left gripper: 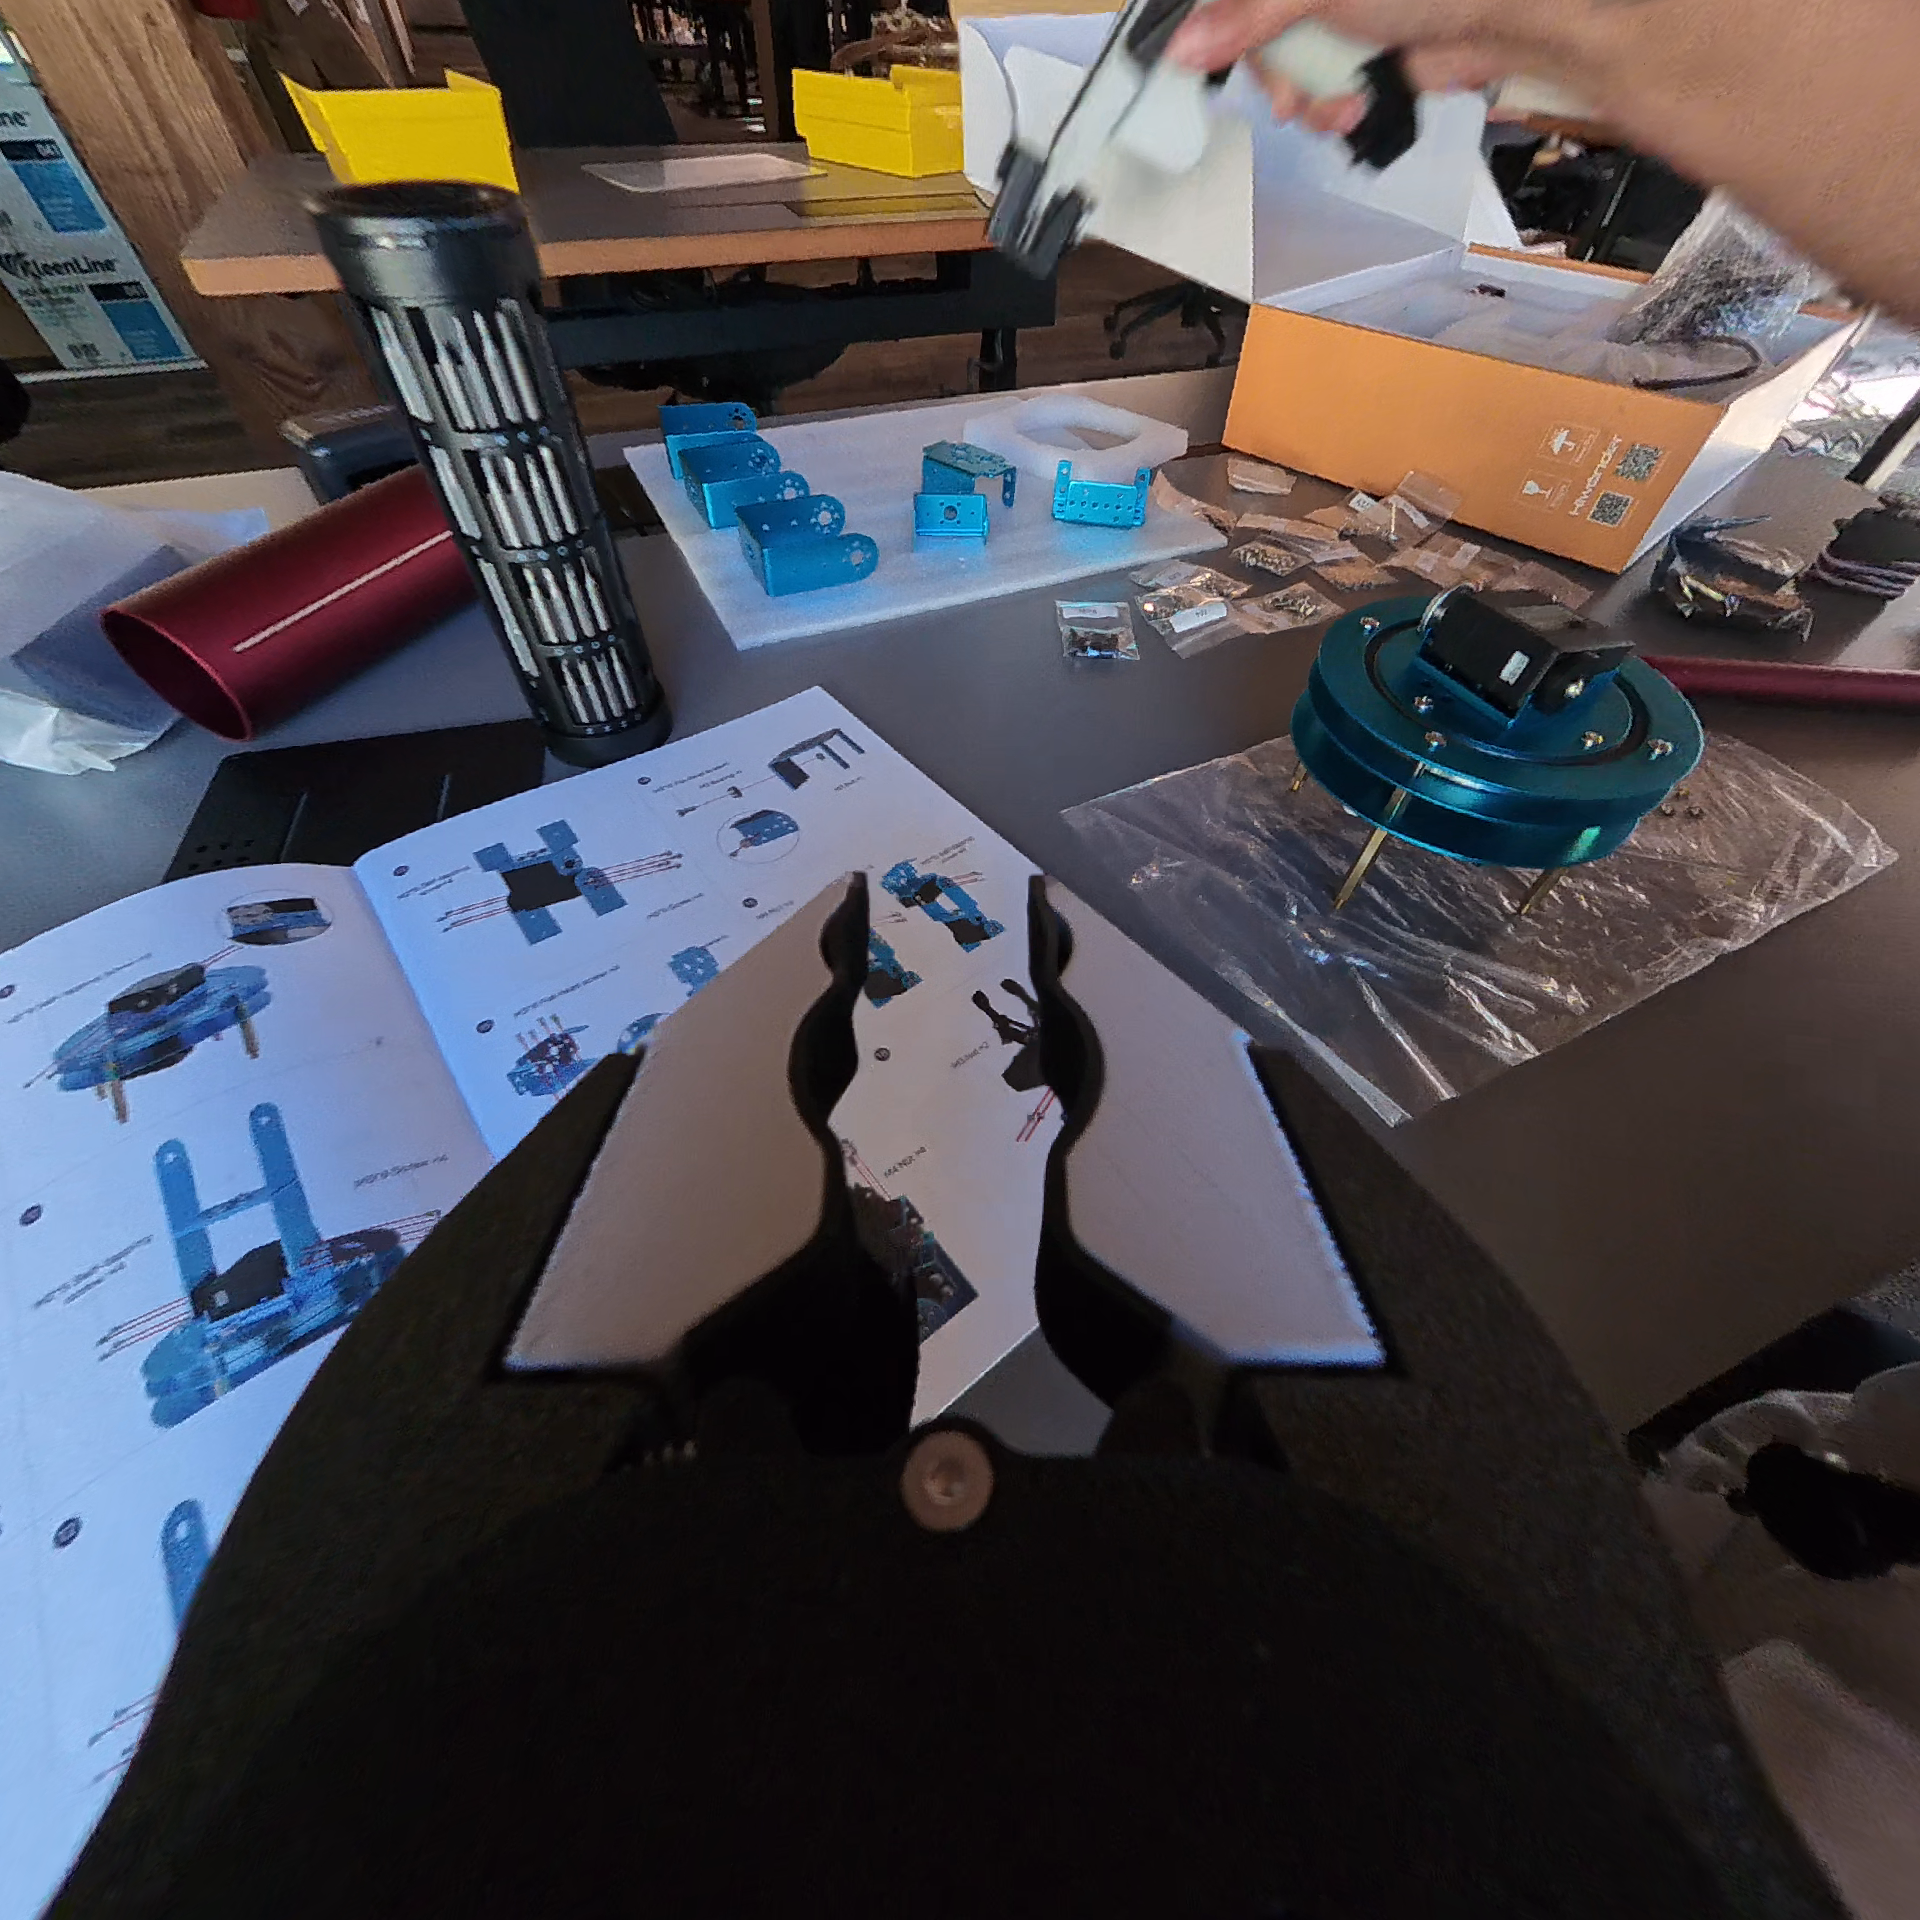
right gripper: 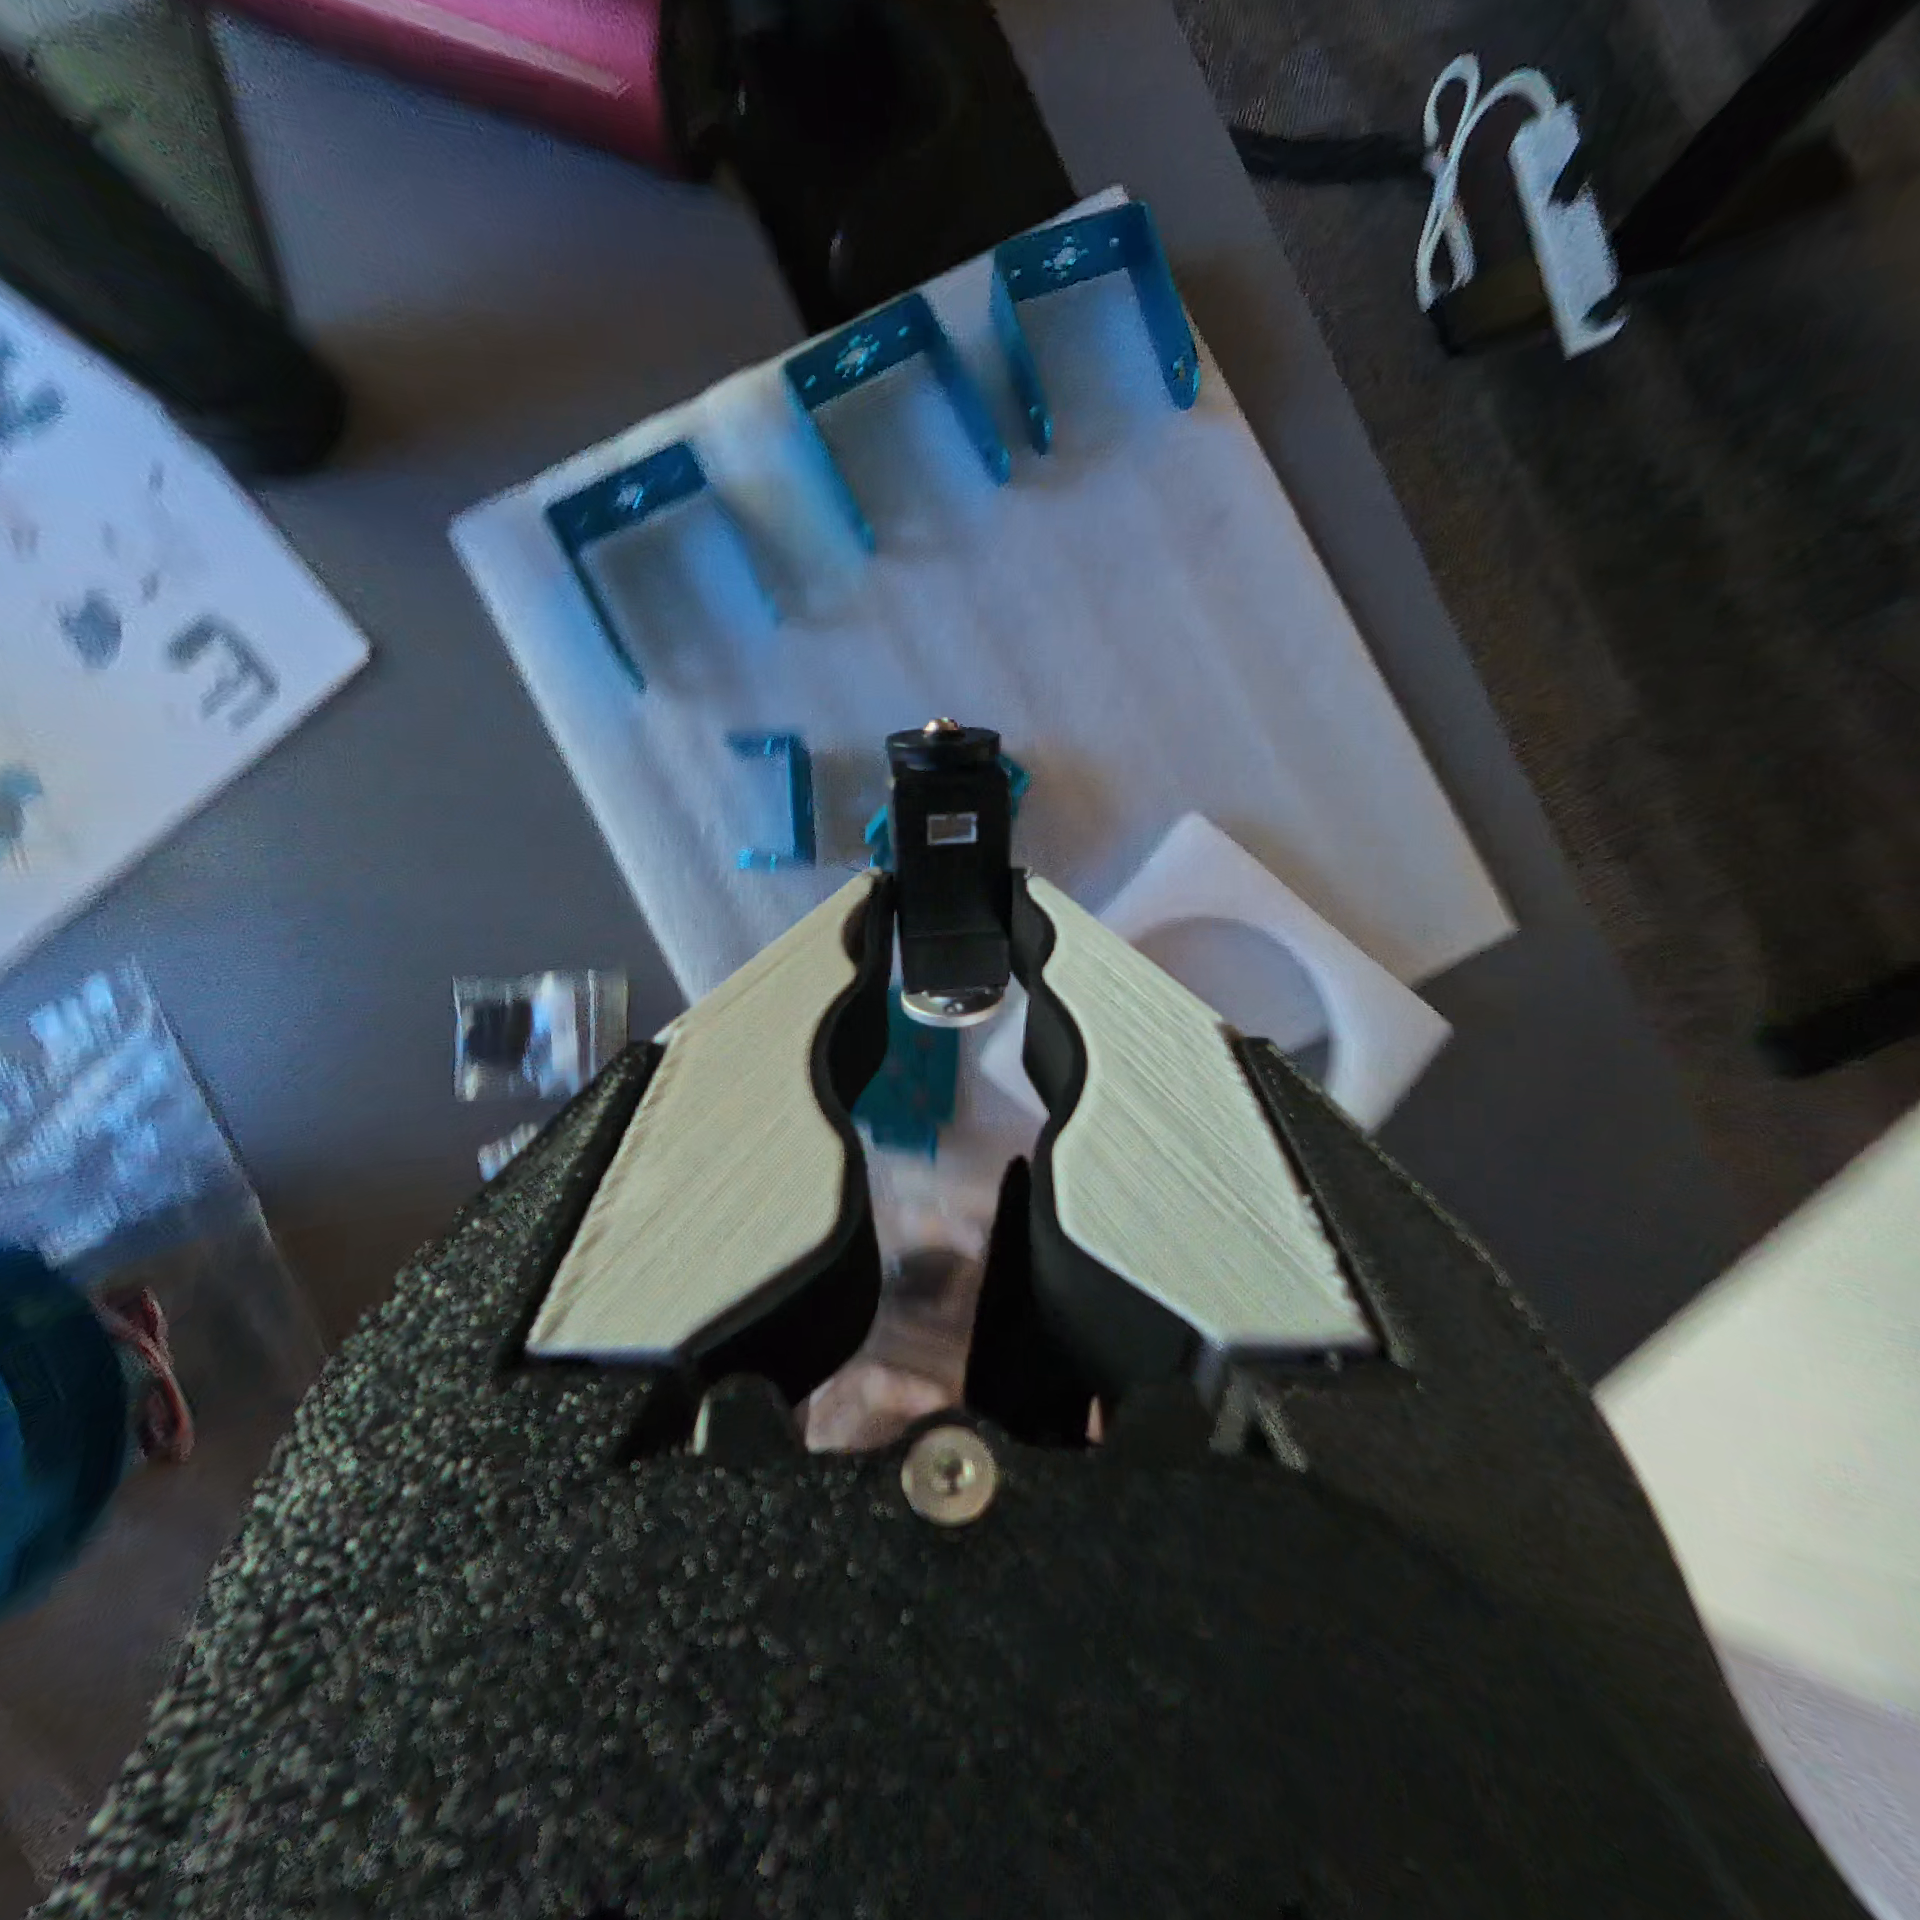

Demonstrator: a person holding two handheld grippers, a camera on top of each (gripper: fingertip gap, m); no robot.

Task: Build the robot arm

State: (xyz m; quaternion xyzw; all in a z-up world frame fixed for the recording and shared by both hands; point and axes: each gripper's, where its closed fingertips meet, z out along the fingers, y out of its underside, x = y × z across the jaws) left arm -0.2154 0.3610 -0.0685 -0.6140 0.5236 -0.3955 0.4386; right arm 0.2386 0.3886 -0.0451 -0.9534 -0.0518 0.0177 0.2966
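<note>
While your right tool is closed at the tips on 1 small black block, it holds that block in the air above the white foam sheet, over the smaller blue pieces. The block stands upright between the tips, with a round cap on top and a silver disc at its lower end.

Your left tool has its jaws only part-way apart and grips nothing. It hovers over the open booklet of drawings lying flat on the table.

As for what is put together, 1 round blue base stands on thin brass legs on a clear plastic sheet, with 1 black block mounted on top. The rest lies loose. On the foam sheet you have 3 large blue brackets in a row and what look like 3 smaller blue brackets beside them, plus 1 white foam ring at the far edge.

Between the foam sheet and the base lie several small clear bags of hardware, too many and too small to count surely. Farther out are 1 open orange box, 1 upright black slotted cylinder, 1 red tube on its side, and 2 yellow bins on another table behind.
</note>
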